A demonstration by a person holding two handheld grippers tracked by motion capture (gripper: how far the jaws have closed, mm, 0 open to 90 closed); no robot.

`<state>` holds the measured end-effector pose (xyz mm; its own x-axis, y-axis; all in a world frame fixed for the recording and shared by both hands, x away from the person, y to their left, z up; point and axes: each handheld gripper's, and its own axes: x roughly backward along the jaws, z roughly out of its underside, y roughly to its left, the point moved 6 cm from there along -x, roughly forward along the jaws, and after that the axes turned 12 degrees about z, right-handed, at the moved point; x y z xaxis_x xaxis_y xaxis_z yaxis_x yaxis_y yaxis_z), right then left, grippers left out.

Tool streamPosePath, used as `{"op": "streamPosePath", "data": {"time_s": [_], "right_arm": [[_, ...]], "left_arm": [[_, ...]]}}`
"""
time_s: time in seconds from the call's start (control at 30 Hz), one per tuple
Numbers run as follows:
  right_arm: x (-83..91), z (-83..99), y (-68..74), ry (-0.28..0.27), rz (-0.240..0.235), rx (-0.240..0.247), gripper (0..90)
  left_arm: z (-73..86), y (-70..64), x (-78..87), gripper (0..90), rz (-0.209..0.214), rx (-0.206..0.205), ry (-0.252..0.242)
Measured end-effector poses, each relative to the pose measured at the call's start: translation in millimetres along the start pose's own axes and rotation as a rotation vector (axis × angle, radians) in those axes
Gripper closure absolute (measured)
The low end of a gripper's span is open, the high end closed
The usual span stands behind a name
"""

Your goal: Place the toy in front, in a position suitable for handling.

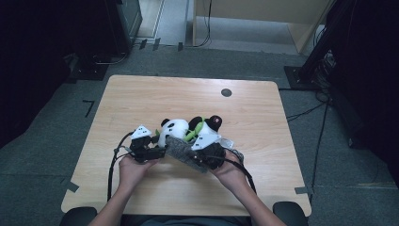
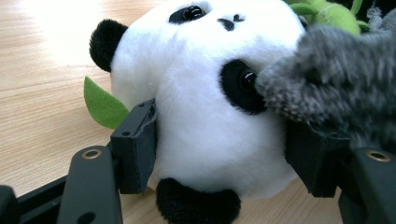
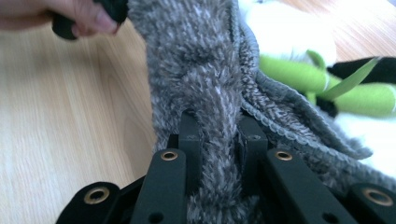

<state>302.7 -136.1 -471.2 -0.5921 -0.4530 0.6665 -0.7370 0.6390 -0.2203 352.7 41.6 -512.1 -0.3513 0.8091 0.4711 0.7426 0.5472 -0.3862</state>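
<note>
Your right gripper (image 3: 219,135) is clenched on a fold of the grey fuzzy cloth (image 3: 205,60); its own view shows the jaws pinched together with the pile bunched between them; from there the cloth rises away from you toward your left hand (image 3: 70,16), whose fingers sit at its upper edge. In the high view that gripper (image 1: 200,150) lies at the near right of the toy, with the cloth (image 1: 181,149) stretched as a band between your two hands; its long axis runs left to right across the near side of the toy.

Your left gripper (image 2: 219,154) stands spread, one jaw on each side of the plush panda (image 2: 205,93); the left jaw touches the white fur at the cheek, the right jaw is partly behind the cloth (image 2: 336,65), so whether it grips the toy or only brackets it I judge as bracketing, not squeezing.

The panda (image 1: 175,129) lies on the wooden table (image 1: 141,94), just beyond the cloth, near the table's middle; its head is toward the left, the green bamboo stalk (image 1: 194,131) and black limbs toward the right. So the toy lies on the far side of the cloth from both grippers; your left gripper is the nearer to its head; any wrapping move should, I think, carry the cloth away from you and over it.
</note>
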Motion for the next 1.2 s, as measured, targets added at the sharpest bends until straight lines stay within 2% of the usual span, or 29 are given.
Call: {"op": "streamPosePath", "data": {"time_s": [0.2, 0.33, 0.57, 0.77, 0.97, 1.03, 1.2], "right_arm": [[2.7, 7.8, 0.7, -0.003, -0.005, -0.036, 77.6], [4.6, 11.7, 1.3, -0.01, 0.003, -0.036, 77.5], [11.0, 20.3, -5.0, -0.012, -0.002, -0.069, 77.7], [20.4, 31.2, -8.8, -0.024, -0.002, -0.116, 77.9], [27.9, 42.1, -6.7, -0.061, 0.0, -0.12, 78.0], [31.0, 44.7, -8.6, -0.075, -0.009, -0.137, 78.1], [39.1, 48.0, -12.3, -0.068, -0.002, -0.144, 78.2]], "left_arm": [[-0.1, 0.0, 0.4, 32.4, 0.002, -0.007, 0.004], [-0.7, 0.0, 0.5, 32.6, 0.002, -0.003, 0.009], [-1.5, 1.1, -0.7, 34.1, 0.009, 0.011, 0.001], [-1.9, -0.1, -2.1, 34.8, 0.004, 0.001, 0.009], [-1.9, 0.4, -2.0, 35.1, 0.009, -0.002, 0.011], [-1.9, 0.2, -2.2, 35.2, 0.01, -0.004, 0.012], [-1.8, -0.2, -2.9, 35.4, 0.012, -0.004, 0.01]]}}
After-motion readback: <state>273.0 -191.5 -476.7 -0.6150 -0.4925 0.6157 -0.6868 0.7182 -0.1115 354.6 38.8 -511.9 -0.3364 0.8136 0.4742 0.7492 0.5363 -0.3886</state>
